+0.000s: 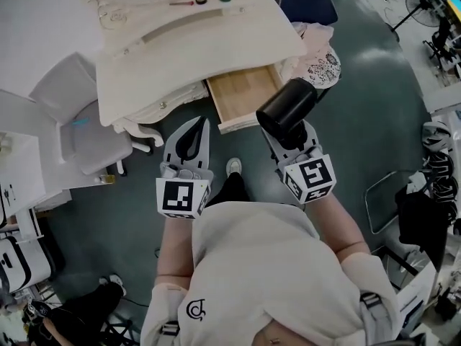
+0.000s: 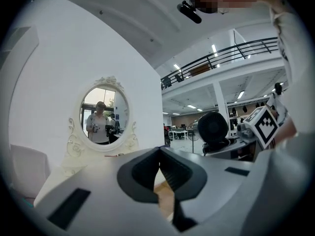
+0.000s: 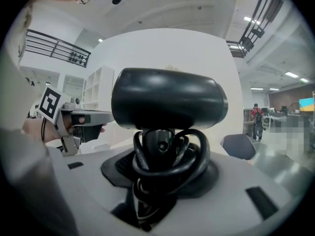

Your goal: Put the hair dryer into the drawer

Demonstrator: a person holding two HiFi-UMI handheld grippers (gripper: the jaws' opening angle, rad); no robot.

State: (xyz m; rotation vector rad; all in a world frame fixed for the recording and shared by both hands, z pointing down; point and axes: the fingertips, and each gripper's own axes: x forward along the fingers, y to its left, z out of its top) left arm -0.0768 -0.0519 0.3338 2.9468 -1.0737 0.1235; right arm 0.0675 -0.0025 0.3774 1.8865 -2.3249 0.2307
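Note:
The black hair dryer (image 1: 287,110) is held by its handle in my right gripper (image 1: 294,134), just off the front right corner of the open wooden drawer (image 1: 243,94). In the right gripper view the jaws of my right gripper (image 3: 162,154) are shut on the handle, with the cord looped around it, and the dryer's barrel (image 3: 167,100) lies crosswise above. My left gripper (image 1: 204,124) hangs in front of the dressing table (image 1: 180,45), left of the drawer, its tips touching with nothing between them. The left gripper view shows its shut jaws (image 2: 158,150) and the dryer (image 2: 212,127) at the right.
A white chair (image 1: 79,121) stands to the left of the table. A dark blue stool (image 1: 306,2) and a lace cloth (image 1: 320,65) are at the table's right end. Small items (image 1: 201,0) lie below the oval mirror (image 2: 103,114). My shoe (image 1: 234,166) is on the floor.

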